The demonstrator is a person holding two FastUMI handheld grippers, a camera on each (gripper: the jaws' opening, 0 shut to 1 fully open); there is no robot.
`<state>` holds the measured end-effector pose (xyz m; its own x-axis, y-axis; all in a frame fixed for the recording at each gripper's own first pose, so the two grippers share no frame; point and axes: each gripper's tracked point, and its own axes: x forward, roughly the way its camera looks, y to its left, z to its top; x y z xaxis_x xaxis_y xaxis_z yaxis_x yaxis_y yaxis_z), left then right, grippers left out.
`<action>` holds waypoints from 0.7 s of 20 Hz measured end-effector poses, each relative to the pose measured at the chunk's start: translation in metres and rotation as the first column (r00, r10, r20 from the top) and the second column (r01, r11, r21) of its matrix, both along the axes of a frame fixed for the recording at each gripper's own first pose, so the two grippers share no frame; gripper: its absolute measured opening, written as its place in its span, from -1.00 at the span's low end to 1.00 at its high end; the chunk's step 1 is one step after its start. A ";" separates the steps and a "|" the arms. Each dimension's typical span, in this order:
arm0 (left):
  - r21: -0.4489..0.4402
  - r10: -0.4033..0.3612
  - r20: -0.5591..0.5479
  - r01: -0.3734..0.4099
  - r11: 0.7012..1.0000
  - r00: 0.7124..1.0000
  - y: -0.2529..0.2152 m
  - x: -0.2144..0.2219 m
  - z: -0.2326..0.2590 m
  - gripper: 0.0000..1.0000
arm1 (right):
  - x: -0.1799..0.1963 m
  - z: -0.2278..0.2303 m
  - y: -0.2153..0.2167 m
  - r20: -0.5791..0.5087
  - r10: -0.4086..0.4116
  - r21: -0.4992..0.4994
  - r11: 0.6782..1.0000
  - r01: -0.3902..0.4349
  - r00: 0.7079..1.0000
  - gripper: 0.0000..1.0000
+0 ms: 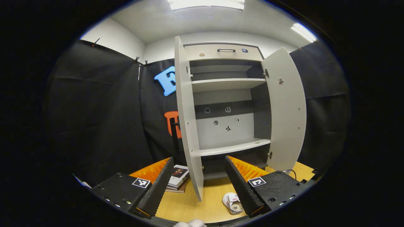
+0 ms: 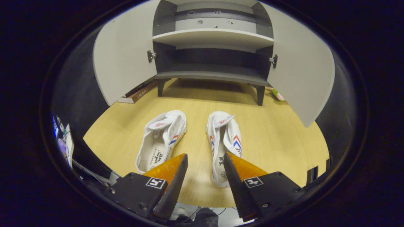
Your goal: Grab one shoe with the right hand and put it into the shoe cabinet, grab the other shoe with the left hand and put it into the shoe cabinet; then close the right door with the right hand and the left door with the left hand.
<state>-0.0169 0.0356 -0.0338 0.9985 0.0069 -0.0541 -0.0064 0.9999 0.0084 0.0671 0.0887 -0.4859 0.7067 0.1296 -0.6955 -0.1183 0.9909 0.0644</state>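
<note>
Left claw (image 1: 199,179): I see it held wide apart and holding nothing, raised in front of the shoe cabinet (image 1: 227,104), level with the gap under the lower shelf.
Right claw (image 2: 205,171): wide as well, gripping nothing; I have it low over the bench (image 2: 277,135), its fingers straddling the gap between the two shoes, well short of the cabinet.
Left shoe (image 2: 161,140): white, with red and blue stripes on its side, flat on the bench in front of the cabinet, toe toward it, tongue flopped open; its heel end sits behind my right claw's left finger.
Right shoe (image 2: 224,142): same make, just beside the first and apart from it, toe toward the cabinet; the right finger crosses its heel side, and I can't tell whether it touches.
Shoe cabinet: stands on short legs on the bench, its shelves bare.
Left door (image 1: 188,119): swung out on its hinges, its edge toward my left camera.
Right door (image 1: 287,113): swung out too, on the cabinet's far side.
Drawer front (image 1: 222,52): across the cabinet's top, with a dark handle.
Books (image 1: 177,178): a small stack lying on the bench just left of the cabinet, behind the left door.
Shoe from the left gripper view: one white shoe (image 1: 233,203) lies on the bench in front of the cabinet, beside the left claw's right finger.
</note>
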 end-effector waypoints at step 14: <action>-0.039 0.033 -0.035 -0.034 0.999 0.999 -0.017 0.037 -0.009 0.93 | 0.083 -0.047 0.002 -0.067 -0.080 0.086 0.993 0.086 0.995 -0.63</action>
<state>0.0197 0.0183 -0.0425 0.9953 0.0375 -0.0891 -0.0403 0.9987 -0.0307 0.1504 0.0905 -0.5329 0.6728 0.1354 -0.7273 -0.0289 0.9872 0.1570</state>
